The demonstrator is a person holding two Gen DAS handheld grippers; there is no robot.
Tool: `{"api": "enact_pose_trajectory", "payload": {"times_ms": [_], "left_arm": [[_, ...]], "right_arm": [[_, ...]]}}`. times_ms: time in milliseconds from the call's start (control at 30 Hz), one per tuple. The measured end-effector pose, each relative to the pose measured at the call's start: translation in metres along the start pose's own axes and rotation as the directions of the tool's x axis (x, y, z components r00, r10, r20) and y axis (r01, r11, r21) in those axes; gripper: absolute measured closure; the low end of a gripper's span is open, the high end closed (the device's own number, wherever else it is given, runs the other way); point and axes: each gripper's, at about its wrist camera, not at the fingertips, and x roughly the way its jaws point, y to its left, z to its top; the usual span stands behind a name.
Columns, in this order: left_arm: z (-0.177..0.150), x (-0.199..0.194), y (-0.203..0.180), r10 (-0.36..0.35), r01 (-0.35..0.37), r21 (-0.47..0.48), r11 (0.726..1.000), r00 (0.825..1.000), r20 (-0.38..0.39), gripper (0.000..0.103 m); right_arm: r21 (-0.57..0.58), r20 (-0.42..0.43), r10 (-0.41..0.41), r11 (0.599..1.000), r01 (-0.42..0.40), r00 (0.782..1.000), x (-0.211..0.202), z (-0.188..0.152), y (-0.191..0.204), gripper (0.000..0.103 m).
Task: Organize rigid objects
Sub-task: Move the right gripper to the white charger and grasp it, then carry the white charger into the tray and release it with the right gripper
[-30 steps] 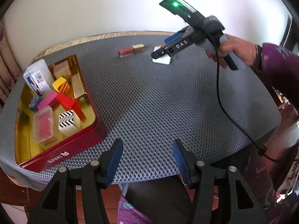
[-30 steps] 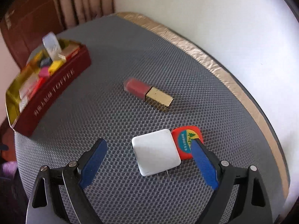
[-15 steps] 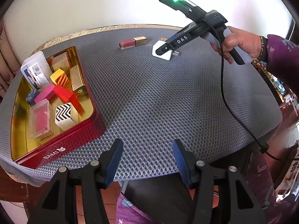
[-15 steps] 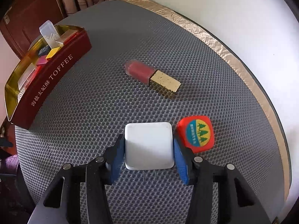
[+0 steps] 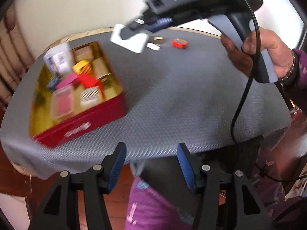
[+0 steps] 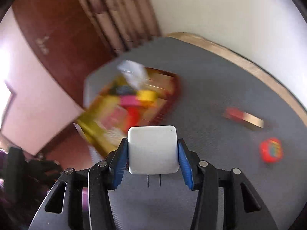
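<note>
Right gripper [image 6: 152, 163] clenched on the white charger [image 6: 152, 149], blue pads pressing both sides, prongs poking out below, carried clear above the grey mat [image 6: 220, 88]. Jaws just closed onto it. Left gripper [image 5: 151, 164] half open, nothing between the pads, hovering at the near table edge beside the red tin [image 5: 86, 126].

One white charger [image 6: 152, 149], one red tin [image 5: 80, 128], one lipstick [image 6: 243, 117], one red tape measure [image 6: 271, 152], two tools.
</note>
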Motion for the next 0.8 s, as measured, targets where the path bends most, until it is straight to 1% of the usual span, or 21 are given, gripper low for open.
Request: {"api": "enact_pose_trajectory", "payload": {"times_ms": [33,100,200,267,333,433,533,667,800], "left_arm": [[-0.006,-0.004,0.007,-0.001,0.001,-0.023,1.0,1.0,-0.007,0.047],[-0.014,-0.009,0.019,0.002,-0.003,-0.055,0.998,1.0,-0.014,0.047],[-0.025,-0.015,0.038,0.006,-0.007,-0.125,0.992,1.0,-0.009,0.047],[-0.028,-0.015,0.05,0.0,0.0,-0.171,0.985,1.0,-0.004,0.047],[-0.031,-0.017,0.058,0.0,0.001,-0.197,0.98,1.0,0.006,0.047],[-0.032,-0.015,0.063,-0.009,0.008,-0.208,0.978,1.0,-0.006,0.047],[-0.032,-0.015,0.068,-0.011,0.008,-0.216,0.976,1.0,-0.012,0.047],[-0.031,-0.014,0.073,0.009,-0.011,-0.232,0.973,1.0,-0.009,0.047],[-0.032,-0.006,0.077,0.002,-0.012,-0.244,0.97,0.999,-0.041,0.047]], "right_arm": [[-0.011,0.008,0.033,0.999,-0.033,0.999,0.01,0.007,0.014,0.056],[-0.041,0.004,0.053,0.998,-0.053,0.999,0.027,0.014,0.036,0.056],[-0.068,-0.027,0.085,0.994,-0.086,0.996,0.058,0.022,0.061,0.056],[-0.092,-0.055,0.075,0.993,-0.079,0.996,0.078,0.025,0.077,0.056],[-0.106,-0.073,0.057,0.992,-0.064,0.996,0.095,0.029,0.089,0.056],[-0.124,-0.097,-0.007,0.992,-0.005,0.995,0.116,0.036,0.095,0.056],[-0.116,-0.116,-0.053,0.992,0.039,0.992,0.133,0.044,0.093,0.056],[-0.084,-0.114,-0.059,0.995,0.049,0.992,0.145,0.056,0.086,0.056],[-0.058,-0.118,-0.063,0.997,0.057,0.991,0.158,0.069,0.078,0.056]]}}
